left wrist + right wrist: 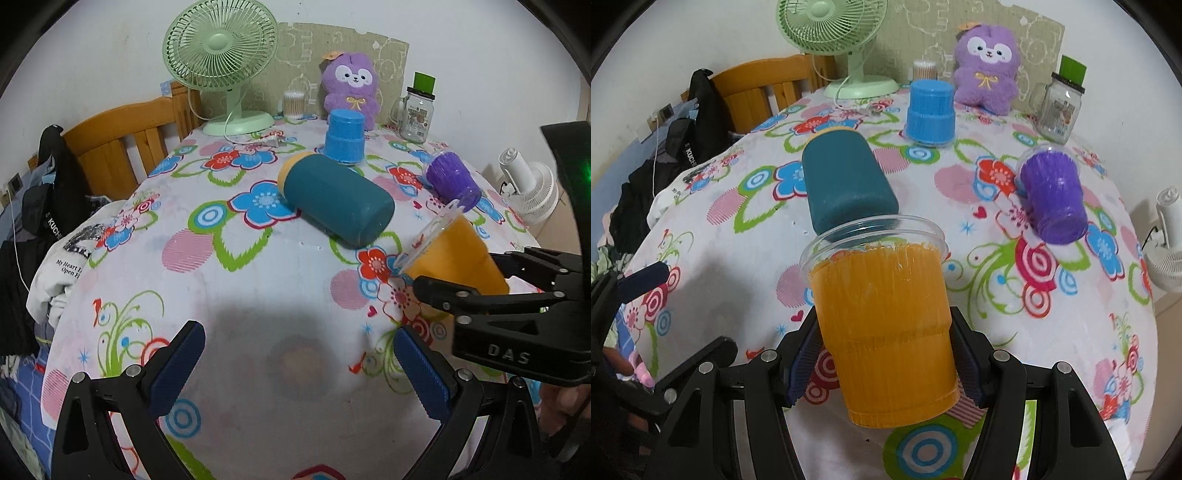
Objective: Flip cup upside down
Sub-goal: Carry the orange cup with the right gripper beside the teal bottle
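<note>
My right gripper [886, 365] is shut on an orange ribbed cup [886, 332] with a clear plastic rim, held tilted above the table, mouth pointing away. The same cup [458, 254] and right gripper [476, 280] show at the right of the left wrist view. My left gripper [295, 369] is open and empty, low over the flowered tablecloth [236, 295]. A teal cup [336, 199] lies on its side mid-table. A purple cup [452, 179] lies tilted at the right. A blue cup [344, 136] stands upside down further back.
A green desk fan [221, 55], a purple plush toy [352, 86], a cotton-swab jar [293, 105] and a glass mug jar with a green lid [417, 110] stand along the back. A wooden chair [122, 140] with clothes is at the left; a white fan [532, 188] is at the right.
</note>
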Demonstrator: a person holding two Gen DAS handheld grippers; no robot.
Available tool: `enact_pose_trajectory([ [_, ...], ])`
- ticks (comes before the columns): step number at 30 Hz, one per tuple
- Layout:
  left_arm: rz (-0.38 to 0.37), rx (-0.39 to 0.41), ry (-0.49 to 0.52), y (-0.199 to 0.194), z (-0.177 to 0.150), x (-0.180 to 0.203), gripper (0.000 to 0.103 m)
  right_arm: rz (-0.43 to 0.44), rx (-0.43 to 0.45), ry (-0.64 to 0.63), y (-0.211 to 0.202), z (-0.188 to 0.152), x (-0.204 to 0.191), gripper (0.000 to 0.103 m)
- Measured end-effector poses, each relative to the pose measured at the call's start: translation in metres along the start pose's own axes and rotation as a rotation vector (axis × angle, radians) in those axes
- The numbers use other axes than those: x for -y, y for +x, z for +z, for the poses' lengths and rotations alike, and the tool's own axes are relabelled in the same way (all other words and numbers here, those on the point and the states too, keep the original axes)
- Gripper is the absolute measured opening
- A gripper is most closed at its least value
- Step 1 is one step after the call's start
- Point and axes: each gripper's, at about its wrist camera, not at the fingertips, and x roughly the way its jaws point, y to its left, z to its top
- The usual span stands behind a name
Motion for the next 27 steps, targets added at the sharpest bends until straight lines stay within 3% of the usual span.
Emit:
enact_pose_trajectory([
  [12,0.002,-0.021,0.000,0.001,-0.008,0.001,0.103,-0.017,-0.014,-0.032,0.007,-0.005,-0.007,0.069],
  [18,-0.003,-0.002,0.005,-0.004,-0.006,0.003,0.103,-0.042,0.007,-0.036,-0.007,0.000,-0.003,0.080],
  [22,-0.016,0.020,0.005,-0.012,-0.002,0.010,0.103,0.052,0.058,0.022,-0.035,0.004,0.018,0.080],
  [27,-0.053,0.039,0.034,-0.018,0.005,0.034,0.103,0.088,0.142,0.107,-0.074,0.000,0.053,0.088],
])
